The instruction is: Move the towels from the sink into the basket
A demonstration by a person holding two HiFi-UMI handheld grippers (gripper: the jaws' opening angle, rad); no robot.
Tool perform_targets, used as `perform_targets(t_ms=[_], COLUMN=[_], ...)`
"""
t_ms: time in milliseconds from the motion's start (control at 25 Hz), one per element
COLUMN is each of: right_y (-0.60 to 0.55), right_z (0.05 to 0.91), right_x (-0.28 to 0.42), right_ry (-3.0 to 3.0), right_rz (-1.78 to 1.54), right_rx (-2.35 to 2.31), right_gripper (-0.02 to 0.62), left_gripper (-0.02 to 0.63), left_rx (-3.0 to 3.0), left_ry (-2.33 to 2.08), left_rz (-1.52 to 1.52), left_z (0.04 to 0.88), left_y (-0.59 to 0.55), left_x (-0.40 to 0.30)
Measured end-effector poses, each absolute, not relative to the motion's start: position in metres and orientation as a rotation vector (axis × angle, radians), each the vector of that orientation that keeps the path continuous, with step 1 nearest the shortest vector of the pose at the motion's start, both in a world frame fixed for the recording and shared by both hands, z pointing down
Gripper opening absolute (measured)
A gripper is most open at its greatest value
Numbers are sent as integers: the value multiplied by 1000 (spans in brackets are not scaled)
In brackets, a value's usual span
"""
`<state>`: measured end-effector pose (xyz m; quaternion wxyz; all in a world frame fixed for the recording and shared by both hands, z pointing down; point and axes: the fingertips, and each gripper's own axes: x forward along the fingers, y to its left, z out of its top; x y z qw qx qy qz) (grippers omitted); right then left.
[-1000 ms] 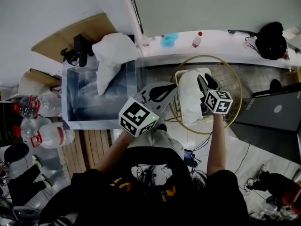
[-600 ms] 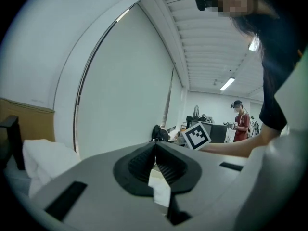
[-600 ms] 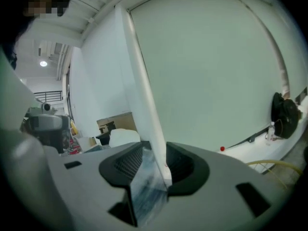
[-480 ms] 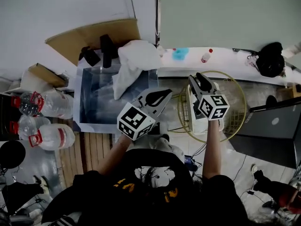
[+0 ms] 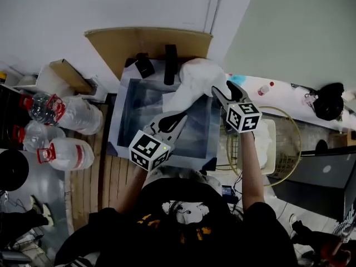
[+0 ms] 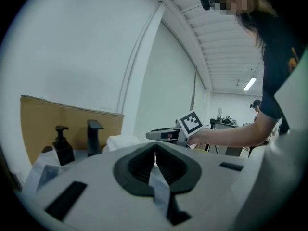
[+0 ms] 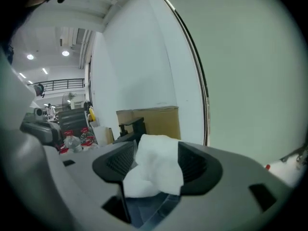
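Note:
A white towel (image 5: pixel 196 83) hangs over the back right corner of the steel sink (image 5: pixel 142 107). My right gripper (image 5: pixel 218 93) is at that towel's right edge with its jaws opening. In the right gripper view the towel (image 7: pixel 155 173) fills the gap between the pads without being pressed. Over the sink's front half, my left gripper (image 5: pixel 177 121) is shut with nothing in it (image 6: pixel 155 147). Another white towel (image 5: pixel 266 143) lies in the round gold wire basket (image 5: pixel 289 154) to the right of the sink.
A black faucet (image 5: pixel 171 64) and soap dispenser (image 5: pixel 143 65) stand at the sink's back, before a cardboard sheet (image 5: pixel 147 42). Large water bottles (image 5: pixel 64 154) crowd the left. A white counter with a small bottle (image 5: pixel 268 88) and a black bag (image 5: pixel 328 100) runs behind the basket.
My right gripper left the basket and came left to the towel on the sink's corner, its jaws wider now. The left gripper stayed shut over the sink. My view swung left.

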<state>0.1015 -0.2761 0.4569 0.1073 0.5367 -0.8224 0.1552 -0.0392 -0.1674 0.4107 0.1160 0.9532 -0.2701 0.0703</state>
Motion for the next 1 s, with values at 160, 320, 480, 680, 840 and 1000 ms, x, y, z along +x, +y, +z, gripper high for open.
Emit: perform_targets(t_ms=[160,320,480,680,840,1000], right_y=[-312,-341,-366,-390,-396,-399], right_z=[486,521,554,573,578,577], right_x=[76,67,63,64,67,75], right_ry=[-2327,-2164,-1993,-1928,-1896,-1872], right_rz=[502,506,502,490,491,476], right_rx=[1575,1562,1547,1600,1617,1634], right_gripper=[322,350,359,359,354,237], left_gripper=[8,8,8,8,8,8], left_rx=[2754,2719,2686,2662,2658,2678], left_ry=[-872,-923,-965,-1004,-1007,-986], left_rz=[195,194,204,203,202,187], left_z=[416,422,430,434,436,432], left_y=[-181,-188,-193,-201,-209,-215], left_x=[-83,-114,-138,-159,-164,-155])
